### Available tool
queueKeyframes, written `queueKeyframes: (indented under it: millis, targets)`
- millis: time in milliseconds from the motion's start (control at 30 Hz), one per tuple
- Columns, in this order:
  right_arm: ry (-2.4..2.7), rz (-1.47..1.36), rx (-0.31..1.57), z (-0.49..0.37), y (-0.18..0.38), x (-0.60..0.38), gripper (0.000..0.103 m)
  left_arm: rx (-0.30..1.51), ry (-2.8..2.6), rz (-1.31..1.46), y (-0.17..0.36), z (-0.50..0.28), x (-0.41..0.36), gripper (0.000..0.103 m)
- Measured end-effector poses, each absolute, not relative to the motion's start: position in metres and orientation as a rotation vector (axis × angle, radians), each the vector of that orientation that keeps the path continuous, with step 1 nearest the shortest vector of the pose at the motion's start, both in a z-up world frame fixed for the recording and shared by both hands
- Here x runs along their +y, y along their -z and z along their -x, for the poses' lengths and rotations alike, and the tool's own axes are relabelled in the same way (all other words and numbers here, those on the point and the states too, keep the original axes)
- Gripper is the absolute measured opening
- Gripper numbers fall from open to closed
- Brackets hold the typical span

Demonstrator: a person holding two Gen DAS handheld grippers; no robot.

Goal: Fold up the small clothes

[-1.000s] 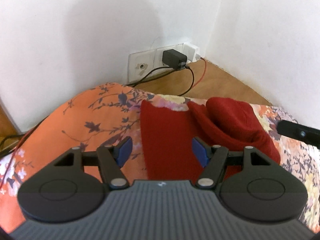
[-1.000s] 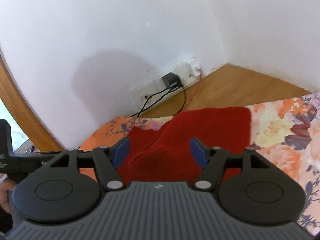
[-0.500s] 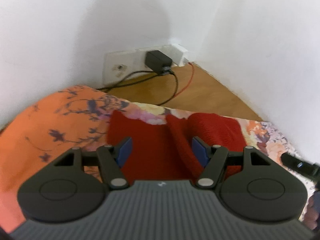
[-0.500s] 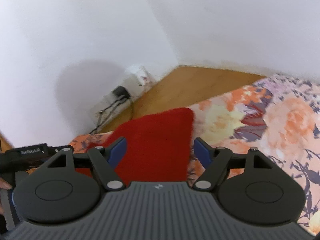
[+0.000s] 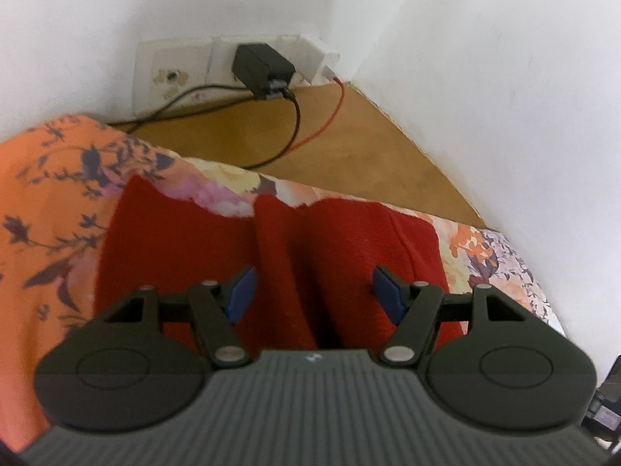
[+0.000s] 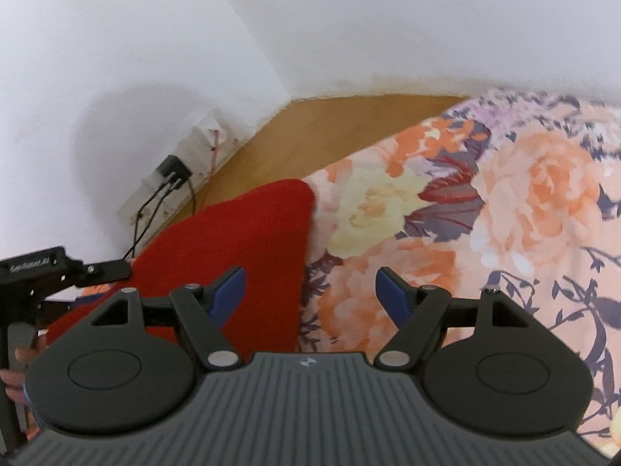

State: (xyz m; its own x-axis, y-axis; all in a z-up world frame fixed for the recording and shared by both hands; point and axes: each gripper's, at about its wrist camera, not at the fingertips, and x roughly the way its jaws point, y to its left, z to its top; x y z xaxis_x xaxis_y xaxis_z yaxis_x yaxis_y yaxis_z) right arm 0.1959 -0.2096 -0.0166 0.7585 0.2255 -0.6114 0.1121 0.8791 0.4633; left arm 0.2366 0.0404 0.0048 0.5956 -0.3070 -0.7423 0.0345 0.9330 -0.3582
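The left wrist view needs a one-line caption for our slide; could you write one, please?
Open left gripper poised over a red knitted garment on a floral bedsheet.

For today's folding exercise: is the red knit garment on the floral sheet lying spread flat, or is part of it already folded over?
Partly folded. In the left wrist view the red knit garment shows a raised ridge down its middle, one layer lapping another.

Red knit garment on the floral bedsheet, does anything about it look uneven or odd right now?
Yes. The red knit garment is not flat: a raised ridge of fabric runs down its middle, between the open left gripper fingers. Its far edge looks uneven against the floral bedsheet.
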Motion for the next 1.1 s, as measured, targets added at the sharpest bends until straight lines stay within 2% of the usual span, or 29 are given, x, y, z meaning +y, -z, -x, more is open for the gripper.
queueKeyframes:
  millis: [233,533,600,667,767,1100]
  targets:
    - [-0.073,-0.545,0.754,-0.206,0.031,-0.212,0.077,0.989,0.256,0.337,0.012,-0.238,0.026,0.067]
    - [-0.083,-0.571,0.755,-0.206,0.038,-0.204,0.076,0.944,0.339,0.297,0.018,-0.227,0.013,0.065]
    - [-0.108,-0.618,0.758,-0.206,0.040,-0.205,0.073,0.931,0.350,0.278,0.021,-0.228,0.012,0.053]
    - [-0.162,-0.690,0.754,-0.206,0.043,-0.205,0.070,0.909,0.362,0.272,0.019,-0.226,0.015,0.031]
    - [-0.267,-0.778,0.751,-0.206,0.044,-0.199,0.067,0.885,0.389,0.299,0.011,-0.220,0.021,0.028]
    - [-0.361,-0.634,0.685,-0.198,0.005,-0.149,0.067,0.759,0.416,0.279,-0.030,-0.194,0.051,0.028]
